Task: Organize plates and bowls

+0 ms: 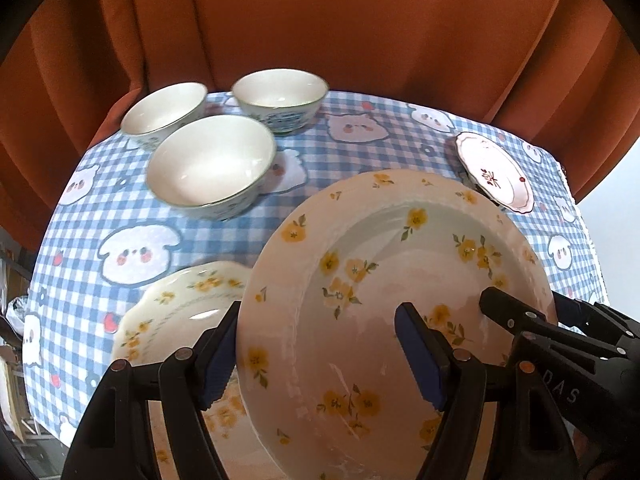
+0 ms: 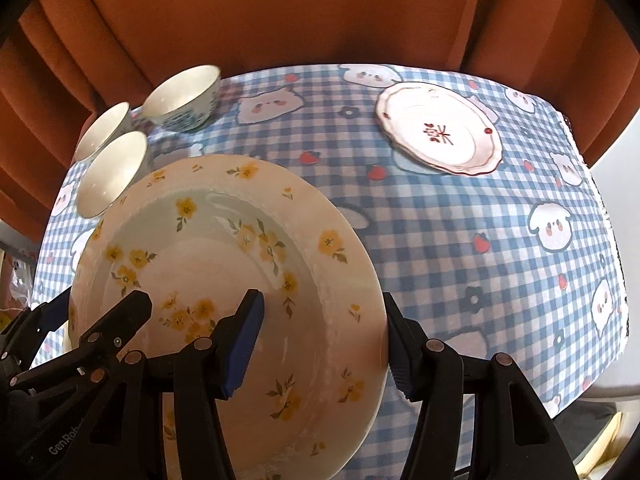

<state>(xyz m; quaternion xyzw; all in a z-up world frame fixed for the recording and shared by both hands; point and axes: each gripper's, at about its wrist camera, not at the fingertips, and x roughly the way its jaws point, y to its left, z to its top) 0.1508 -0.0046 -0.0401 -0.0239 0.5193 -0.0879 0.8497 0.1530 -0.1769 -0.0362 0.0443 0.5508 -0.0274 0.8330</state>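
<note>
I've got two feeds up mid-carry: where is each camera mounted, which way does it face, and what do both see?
Left wrist: on the left claw, angled down at the table; its fingers straddle the left rim of the yellow-flower plate; the right claw shows.
Right wrist: on the right claw, angled down; fingers straddle the plate's right rim; the left claw shows.
Shared: the plate, three bowls, red-patterned plate, checked tablecloth.

Both sets of tongs, the left tongs (image 1: 320, 356) and the right tongs (image 2: 324, 344), are glossy black plastic linkages with round metal pivot pins, ribbed dark-blue pads on the fingers (image 1: 420, 356), and white lettering partly readable on their bodies
</note>
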